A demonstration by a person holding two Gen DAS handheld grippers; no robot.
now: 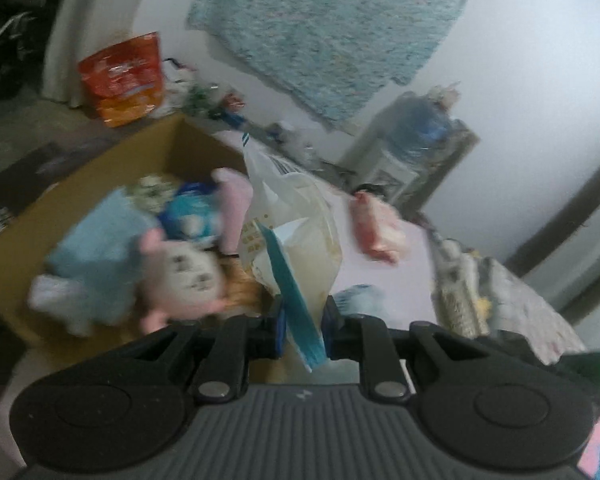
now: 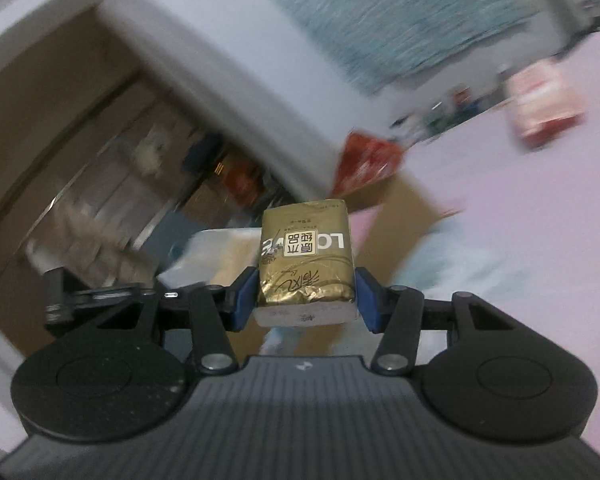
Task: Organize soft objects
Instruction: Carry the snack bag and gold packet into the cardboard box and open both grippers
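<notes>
While my left gripper (image 1: 303, 322) pinches a plastic bag (image 1: 296, 236) nearly shut, my right gripper (image 2: 306, 298) clamps a gold tissue pack (image 2: 306, 258) half open.

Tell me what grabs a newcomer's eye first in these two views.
The shiny gold foil-wrapped tissue pack sits dead centre in the right wrist view, clamped in the right tool. In the left wrist view, the left tool pinches a clear plastic bag with a teal edge, with the brown cardboard box of plush toys behind it to the left.
</notes>
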